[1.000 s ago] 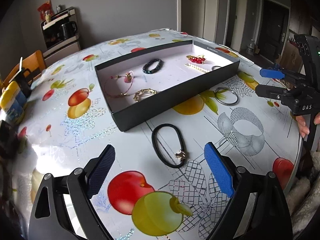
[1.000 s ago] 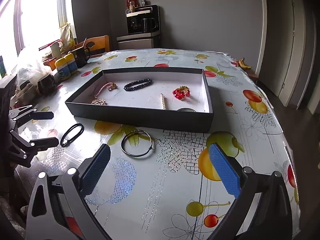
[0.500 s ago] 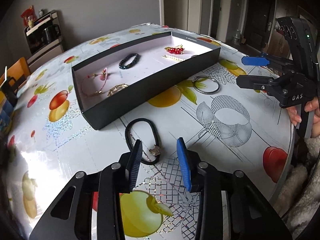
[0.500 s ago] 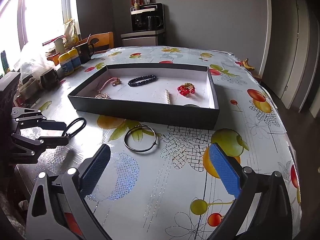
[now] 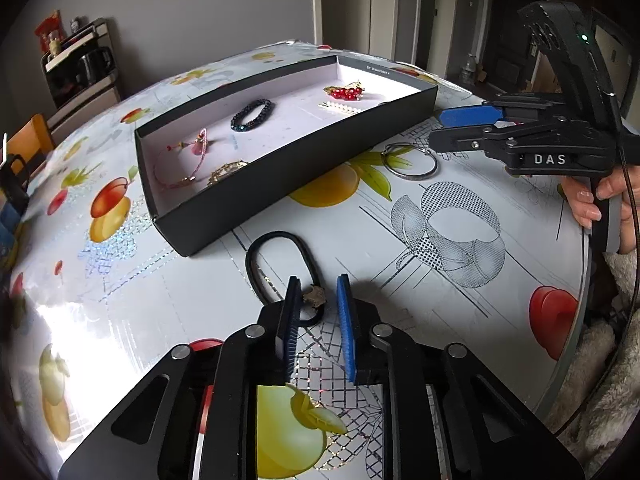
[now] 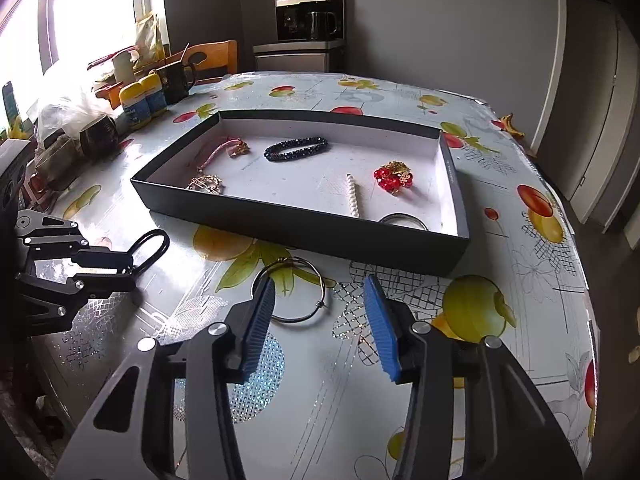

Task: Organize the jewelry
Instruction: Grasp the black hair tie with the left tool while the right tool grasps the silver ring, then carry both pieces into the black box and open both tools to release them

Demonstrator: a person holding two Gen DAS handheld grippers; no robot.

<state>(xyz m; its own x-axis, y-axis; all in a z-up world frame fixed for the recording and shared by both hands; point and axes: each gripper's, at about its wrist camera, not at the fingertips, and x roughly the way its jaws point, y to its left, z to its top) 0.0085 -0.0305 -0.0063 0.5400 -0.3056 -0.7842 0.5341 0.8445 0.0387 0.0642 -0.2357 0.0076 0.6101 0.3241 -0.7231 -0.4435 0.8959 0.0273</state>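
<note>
On the fruit-print table (image 6: 400, 96), bottles (image 6: 144, 98), a mug (image 6: 176, 78) and a bag (image 6: 68, 106) crowd the edge at about ten o'clock in the right wrist view, with a chair (image 6: 212, 56) behind them and a coffee machine (image 6: 310, 14) at twelve; none of it lies near the jewelry. The tray (image 5: 280, 184) sits mid-table and holds, left to right, a pink bracelet (image 5: 180, 164), a gold chain (image 5: 226, 170), a black bead bracelet (image 5: 252, 114), a pearl clip (image 5: 340, 108) and a red brooch (image 5: 346, 92); a ring-shaped piece (image 6: 404, 222) lies against its near wall. The hair tie (image 5: 280, 268) lies on the cloth just in front of the tray's near corner, and the left gripper (image 5: 318, 296) has its jaws narrowed around the tie's near end, straddling the small metal charm (image 5: 314, 296) with a gap on each side, not clamped. A second ago those jaws stood wide and farther back. The bangle (image 6: 292, 292) lies to the right of the tie, just before the tray's long wall. The right gripper (image 6: 320, 308), wide open a second ago and well back from it, now has partly closed jaws; its left finger (image 6: 260, 320) overlaps the bangle's left edge.
</note>
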